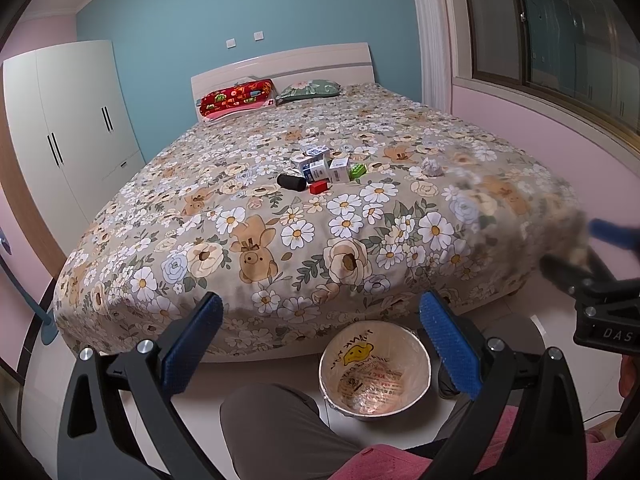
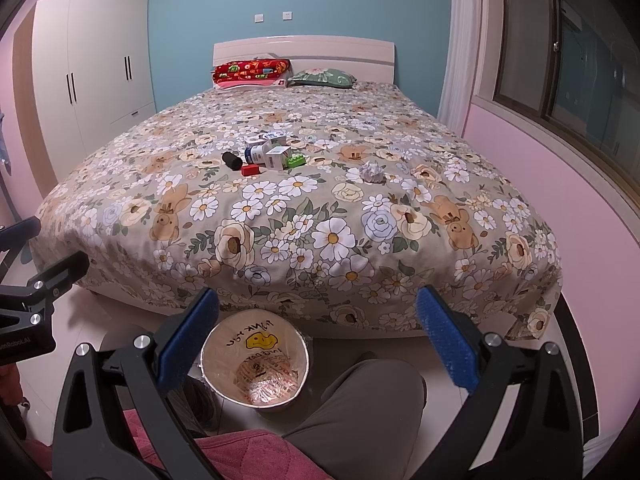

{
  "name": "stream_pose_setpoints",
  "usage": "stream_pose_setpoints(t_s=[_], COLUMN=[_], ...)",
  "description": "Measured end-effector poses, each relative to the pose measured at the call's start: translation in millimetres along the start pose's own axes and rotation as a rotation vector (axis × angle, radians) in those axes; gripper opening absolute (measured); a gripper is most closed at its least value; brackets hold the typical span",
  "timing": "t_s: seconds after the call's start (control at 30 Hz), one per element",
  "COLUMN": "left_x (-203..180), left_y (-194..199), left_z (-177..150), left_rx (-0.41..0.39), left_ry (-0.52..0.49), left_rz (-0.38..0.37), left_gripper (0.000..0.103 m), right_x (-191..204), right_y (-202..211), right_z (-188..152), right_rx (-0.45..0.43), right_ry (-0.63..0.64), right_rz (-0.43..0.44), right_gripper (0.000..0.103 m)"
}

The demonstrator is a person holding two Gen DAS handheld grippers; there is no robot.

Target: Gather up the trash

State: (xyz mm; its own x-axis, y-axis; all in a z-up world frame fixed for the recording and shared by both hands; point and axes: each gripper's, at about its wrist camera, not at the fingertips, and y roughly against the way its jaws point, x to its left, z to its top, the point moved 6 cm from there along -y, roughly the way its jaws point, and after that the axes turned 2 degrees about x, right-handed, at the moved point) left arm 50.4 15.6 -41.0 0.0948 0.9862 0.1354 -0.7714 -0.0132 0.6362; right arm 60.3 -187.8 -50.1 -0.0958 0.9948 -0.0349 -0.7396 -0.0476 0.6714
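Note:
A trash bin (image 1: 374, 372) lined with a printed plastic bag stands on the floor at the foot of the bed; it also shows in the right wrist view (image 2: 256, 364). On the bed lie small cartons (image 1: 318, 166) (image 2: 266, 152), a black cylinder (image 1: 291, 182) (image 2: 232, 160), a red block (image 1: 319, 187) (image 2: 250, 169), a green block (image 1: 357, 171) (image 2: 295, 161) and a crumpled paper ball (image 1: 431, 167) (image 2: 372, 172). My left gripper (image 1: 320, 344) is open and empty above the bin. My right gripper (image 2: 318, 340) is open and empty, held short of the bed.
The floral bed (image 2: 320, 220) fills the middle of the room. A white wardrobe (image 1: 68, 128) stands at the left, a window (image 1: 560, 32) at the right. The person's knees (image 2: 360, 412) flank the bin. Pillows (image 2: 252, 72) lie by the headboard.

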Motion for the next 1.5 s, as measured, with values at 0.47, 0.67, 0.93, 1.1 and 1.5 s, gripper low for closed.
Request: stream_pose_setpoints(t_s=[0.47,0.67,0.93,1.1,1.5], left_x=[2.5,10.3,16.2,24.1,51.9], left_y=[-34.7,-66.0,-127.8,-180.8,-301.7], left_z=[7.5,36.3,78.2,109.7,168.9], left_rx=[0.058,0.067,0.107,0.145,0.223], left_ry=[0.002,0.032,0.061,0.112,0.252], left_rz=[-0.003,-0.006,-0.007,-0.006,0.049], left_gripper=[0.100,0.100,0.100,0.100,0.100], right_x=[-7.5,-23.9,-50.2,-65.7,-106.8], right_y=[-30.7,-51.4,-96.9,-135.8,-245.8], right_z=[9.7,46.3,91.8,112.9,169.6], right_rx=[0.047,0.023,0.021,0.046,0.082], right_ry=[-0.019,-0.029,-0.037,-0.051,-0.065], right_rz=[-0.009,-0.029,-0.053,-0.055,-0.109], right_gripper=[0.096,0.096,0.096,0.096,0.096])
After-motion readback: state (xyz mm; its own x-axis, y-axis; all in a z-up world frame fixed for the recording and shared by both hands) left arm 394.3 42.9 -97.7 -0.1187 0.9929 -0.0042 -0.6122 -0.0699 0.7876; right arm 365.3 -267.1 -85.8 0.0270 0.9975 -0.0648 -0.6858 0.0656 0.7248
